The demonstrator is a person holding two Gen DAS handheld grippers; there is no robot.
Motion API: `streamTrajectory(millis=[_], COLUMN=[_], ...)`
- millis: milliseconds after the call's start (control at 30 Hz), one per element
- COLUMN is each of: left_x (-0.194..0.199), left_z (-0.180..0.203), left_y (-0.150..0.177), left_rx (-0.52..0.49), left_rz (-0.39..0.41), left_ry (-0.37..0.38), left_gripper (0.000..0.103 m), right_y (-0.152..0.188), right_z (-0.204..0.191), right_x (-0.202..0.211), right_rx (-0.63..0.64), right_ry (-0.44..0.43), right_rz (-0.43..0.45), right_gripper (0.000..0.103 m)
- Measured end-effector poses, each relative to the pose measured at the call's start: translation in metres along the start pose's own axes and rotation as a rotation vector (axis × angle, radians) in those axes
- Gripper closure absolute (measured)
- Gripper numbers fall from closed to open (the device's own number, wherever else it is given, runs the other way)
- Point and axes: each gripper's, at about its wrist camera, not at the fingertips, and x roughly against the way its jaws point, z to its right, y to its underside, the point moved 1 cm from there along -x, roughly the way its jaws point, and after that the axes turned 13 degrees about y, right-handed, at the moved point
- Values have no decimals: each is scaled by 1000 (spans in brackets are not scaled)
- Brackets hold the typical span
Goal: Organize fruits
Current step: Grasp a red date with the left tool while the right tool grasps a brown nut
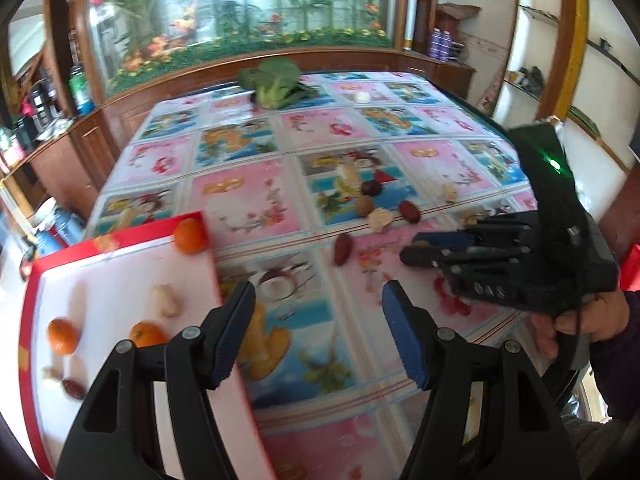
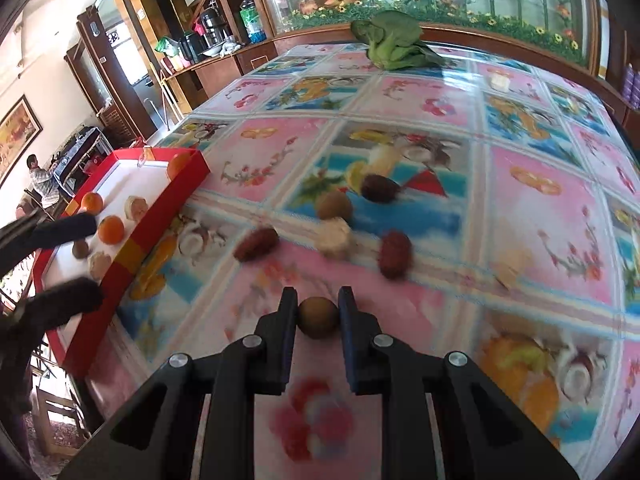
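My right gripper is shut on a small round brown fruit, just above the flowered tablecloth. Ahead of it lie two red dates, a pale chunk, another brown round fruit and a dark fruit. A red tray with a white floor sits at the left, holding oranges, a date and pale pieces. My left gripper hangs open and empty at the tray's right rim. The right gripper shows at the right in the left wrist view.
A bunch of leafy greens and a small white item lie at the table's far end, before a wooden cabinet with a glass front. A hand holds the right gripper. A person sits far off at the left.
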Motion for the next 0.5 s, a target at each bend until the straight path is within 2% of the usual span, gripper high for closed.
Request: streamTrajectory(millis=[133, 267, 333, 367, 500], left_x=[-30, -65, -79, -83, -90], left_z=[9, 9, 5, 4, 2], left_y=[-14, -24, -25, -25, -26], left_rx=[-21, -15, 5, 12, 26], left_rz=[-33, -95, -126, -133, -138], left_ry=[40, 40, 28, 32, 38], left_gripper=[38, 56, 60, 65, 75], right_y=[13, 16, 16, 16, 15], right_z=[14, 20, 21, 20, 21], right_x=[11, 13, 13, 13, 13], right_rx=[-24, -48, -50, -49, -51], right_ry=[-5, -25, -30, -30, -37], right_rz=[-9, -11, -12, -12, -13], right_gripper=[84, 84, 84, 84, 84])
